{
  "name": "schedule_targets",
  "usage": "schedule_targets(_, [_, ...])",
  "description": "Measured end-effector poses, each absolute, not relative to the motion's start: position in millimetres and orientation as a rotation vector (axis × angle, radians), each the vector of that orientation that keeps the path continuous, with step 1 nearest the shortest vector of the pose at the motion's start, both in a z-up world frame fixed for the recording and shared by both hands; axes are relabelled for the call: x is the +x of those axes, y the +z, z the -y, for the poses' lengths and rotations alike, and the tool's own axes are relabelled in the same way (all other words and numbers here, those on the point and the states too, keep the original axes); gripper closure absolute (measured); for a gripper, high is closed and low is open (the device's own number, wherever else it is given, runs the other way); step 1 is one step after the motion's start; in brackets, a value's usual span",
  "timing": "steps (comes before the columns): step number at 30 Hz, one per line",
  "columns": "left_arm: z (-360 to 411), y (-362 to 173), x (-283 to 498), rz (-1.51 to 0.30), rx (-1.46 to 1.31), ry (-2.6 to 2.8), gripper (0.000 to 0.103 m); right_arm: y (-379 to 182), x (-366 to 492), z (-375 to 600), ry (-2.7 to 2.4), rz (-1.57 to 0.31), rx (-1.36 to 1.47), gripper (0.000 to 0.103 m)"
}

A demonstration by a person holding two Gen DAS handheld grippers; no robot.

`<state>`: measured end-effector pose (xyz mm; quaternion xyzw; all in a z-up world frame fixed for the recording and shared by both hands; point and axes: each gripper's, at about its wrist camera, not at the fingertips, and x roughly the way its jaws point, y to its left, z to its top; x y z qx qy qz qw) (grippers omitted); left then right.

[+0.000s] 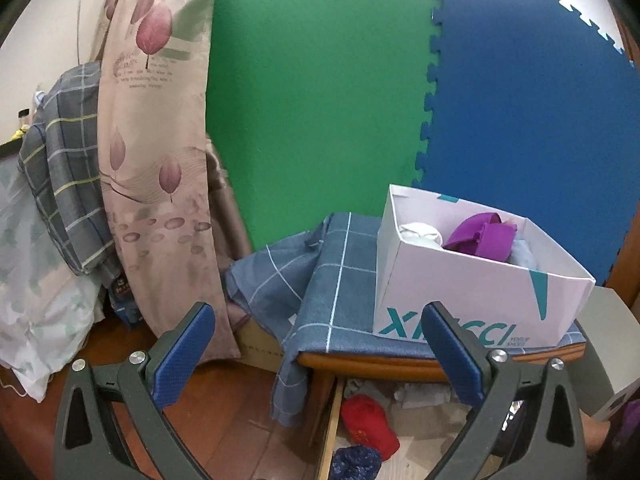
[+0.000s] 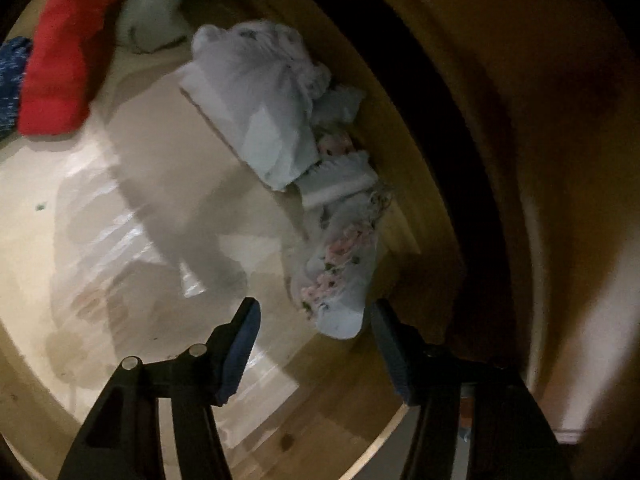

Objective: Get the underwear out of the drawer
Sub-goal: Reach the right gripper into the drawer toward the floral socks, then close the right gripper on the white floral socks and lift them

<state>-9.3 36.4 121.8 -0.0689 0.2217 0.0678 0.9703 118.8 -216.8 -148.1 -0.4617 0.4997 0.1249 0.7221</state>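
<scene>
- Backdrop, left wrist view: foam mats stand upright behind the furniture, a green mat (image 1: 316, 92) beside a blue mat (image 1: 532, 120), joined along a toothed seam.
- Left of the mats I see a floral curtain (image 1: 160, 184) hanging to the wooden floor (image 1: 224, 400), with a grey plaid bedding bundle (image 1: 64, 168) against it.
- Checked blue cloth (image 1: 332, 276): draped over the wooden cabinet top, one corner hanging off the front edge.
- White box (image 1: 472, 292): stands on that cloth, teal lettering on its side, open at the top; a purple garment (image 1: 484, 238) and a white rolled item (image 1: 420, 234) lie inside.
- Drawer (image 1: 330, 420): pulled open under the cabinet top. In the left view it holds a red garment (image 1: 368, 426), a dark blue speckled piece (image 1: 356, 464) and grey pieces further back.
- Left gripper (image 1: 320, 348): my view shows its blue-padded jaws spread wide with nothing between them, hovering in front of the cabinet.
- Right gripper (image 2: 316, 344): pointed down into the drawer, jaws parted; the view is dim and blurred.
- Floral underwear (image 2: 340, 264): pale fabric with pink flowers, lying along the drawer's side wall; its lower end reaches into the gap between the right jaws, close to the right-hand pad. I cannot tell whether that pad touches it; it is not clamped.
- Pale blue-grey garment (image 2: 260, 96): crumpled just behind the floral piece, overlapping it.
</scene>
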Motion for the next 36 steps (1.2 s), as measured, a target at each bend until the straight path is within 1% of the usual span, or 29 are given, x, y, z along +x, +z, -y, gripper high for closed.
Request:
schedule_targets(8, [-27, 113, 4, -0.494, -0.134, 0.12, 0.001, -165, 125, 210, 0.308, -1.009, -1.141, 0.047])
schedule_targets(15, [-14, 108, 10, -0.518, -0.094, 0.094, 0.001, -164, 132, 222, 0.332, -0.971, -1.128, 0.047])
schedule_targets(20, [-7, 106, 10, -0.524, -0.058, 0.087, 0.0, -160, 137, 218, 0.334, -0.984, -1.135, 0.049])
schedule_targets(21, [-7, 106, 10, -0.525, -0.056, 0.088, 0.0, -159, 137, 215, 0.336, -0.991, -1.146, 0.052])
schedule_targets(23, [-7, 106, 11, -0.527, -0.057, 0.089, 0.001, -159, 138, 207, 0.353, -1.015, -1.147, 0.065])
schedule_targets(24, [-7, 105, 11, -0.53, -0.058, 0.089, 0.001, -159, 140, 203, 0.359, -1.016, -1.156, 0.074])
schedule_targets(25, [-7, 105, 11, -0.532, -0.058, 0.089, 0.001, -162, 139, 202, 0.352, -1.023, -1.185, 0.098])
schedule_targets(26, [-7, 105, 11, -0.532, -0.058, 0.089, 0.001, -167, 140, 203, 0.35, -1.054, -1.203, 0.097])
schedule_targets(31, [-8, 103, 12, -0.542, -0.059, 0.09, 0.001, -161, 145, 203, 0.346, -1.061, -1.2, 0.097])
schedule_targets(33, [-8, 102, 12, -0.546, -0.056, 0.089, 0.001, -170, 136, 202, 0.363, -1.061, -1.221, 0.097])
schedule_targets(36, [-7, 102, 12, -0.548, -0.046, 0.09, 0.0, -163, 123, 197, 0.398, -1.051, -1.24, 0.097])
